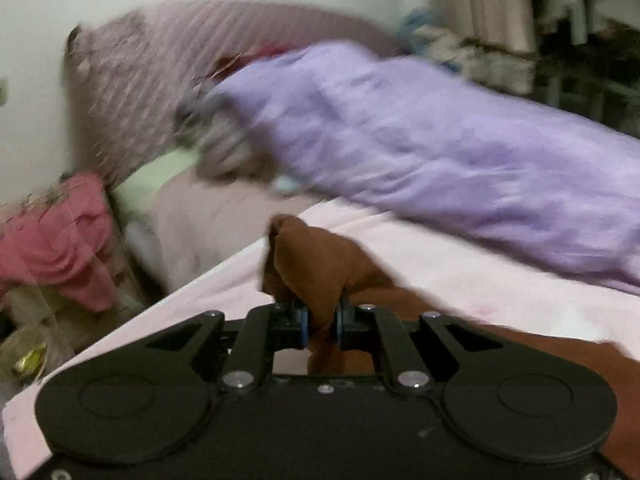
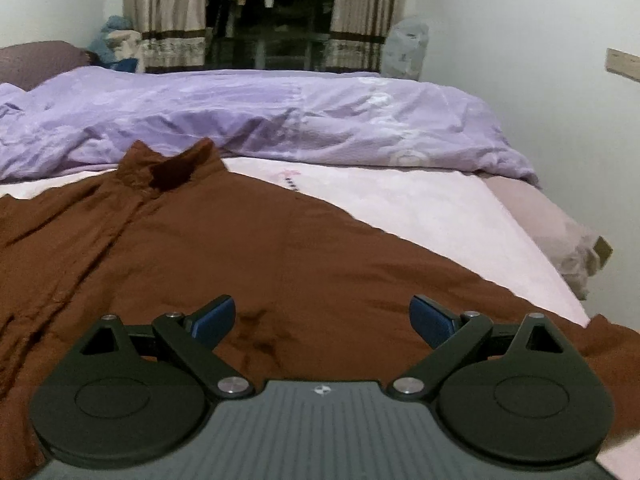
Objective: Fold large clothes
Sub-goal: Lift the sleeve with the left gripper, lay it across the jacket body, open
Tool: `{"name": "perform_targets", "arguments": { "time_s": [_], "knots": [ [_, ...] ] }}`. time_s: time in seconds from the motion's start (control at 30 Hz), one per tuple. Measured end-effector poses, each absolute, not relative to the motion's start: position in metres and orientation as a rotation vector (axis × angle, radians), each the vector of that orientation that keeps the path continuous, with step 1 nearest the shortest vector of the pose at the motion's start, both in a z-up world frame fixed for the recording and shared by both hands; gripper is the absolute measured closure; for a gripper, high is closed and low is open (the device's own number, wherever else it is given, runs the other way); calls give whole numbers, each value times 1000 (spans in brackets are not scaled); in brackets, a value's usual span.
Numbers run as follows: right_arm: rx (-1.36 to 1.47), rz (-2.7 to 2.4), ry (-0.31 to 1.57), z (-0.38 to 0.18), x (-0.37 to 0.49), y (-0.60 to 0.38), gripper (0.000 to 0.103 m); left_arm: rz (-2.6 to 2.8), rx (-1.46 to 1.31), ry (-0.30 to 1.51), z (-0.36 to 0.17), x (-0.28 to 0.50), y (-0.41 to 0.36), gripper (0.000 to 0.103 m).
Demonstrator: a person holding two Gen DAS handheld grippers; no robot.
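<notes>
Left wrist: left tongs [image 1: 320,326] pinch one brown shirt [image 1: 316,256].

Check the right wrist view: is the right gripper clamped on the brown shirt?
No. The right gripper hangs over the brown shirt with its jaws spread wide and nothing pinched between its blue fingertips.

Bedroom with a bed against pale walls

A pink sheet [image 2: 420,216] covers the bed, with a purple duvet [image 2: 280,120] bunched along its far side. Striped curtains [image 2: 160,12] frame a dark closet [image 2: 272,12]. A padded mauve headboard [image 1: 168,64] stands against the white wall [image 2: 540,40].
</notes>
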State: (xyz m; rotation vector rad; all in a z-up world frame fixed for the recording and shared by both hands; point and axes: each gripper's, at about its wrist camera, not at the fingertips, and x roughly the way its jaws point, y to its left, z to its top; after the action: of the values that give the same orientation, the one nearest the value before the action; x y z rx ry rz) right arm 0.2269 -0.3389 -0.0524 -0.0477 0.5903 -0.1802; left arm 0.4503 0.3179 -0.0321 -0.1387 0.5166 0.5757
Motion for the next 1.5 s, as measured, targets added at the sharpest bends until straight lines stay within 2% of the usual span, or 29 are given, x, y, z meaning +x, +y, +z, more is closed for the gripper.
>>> {"name": "perform_targets", "arguments": {
  "time_s": [0.13,0.27,0.37,0.57,0.87,1.2,1.27,1.33,1.4,1.43,1.5],
  "knots": [
    [-35,-215,607,-59,228,-343,0,392,-110,491,-18,436,243,94],
    [-58,-263,602,-60,227,-345,0,341,-34,342,-7,411,156,94],
    [-50,-285,614,-60,224,-350,0,233,-12,313,-4,399,100,94],
    [-19,-355,652,-73,224,-363,0,-90,-72,365,-13,385,-13,93],
    [-3,-376,671,-77,220,-370,0,-376,-84,393,-39,372,-133,93],
    [-16,-368,686,-78,226,-368,0,-500,-34,589,-120,378,-184,92],
    [-24,-366,689,-79,227,-365,0,-528,-15,636,-133,388,-195,86],
    [-32,-365,689,-79,227,-363,0,-565,-3,698,-146,396,-202,51],
    [-32,-366,690,-79,226,-363,0,-621,7,672,-144,393,-203,35],
    [-30,-365,689,-79,227,-363,0,-658,18,668,-141,388,-204,30],
    [-25,-365,689,-79,227,-364,0,-738,46,634,-135,379,-206,30]
  ]
}}
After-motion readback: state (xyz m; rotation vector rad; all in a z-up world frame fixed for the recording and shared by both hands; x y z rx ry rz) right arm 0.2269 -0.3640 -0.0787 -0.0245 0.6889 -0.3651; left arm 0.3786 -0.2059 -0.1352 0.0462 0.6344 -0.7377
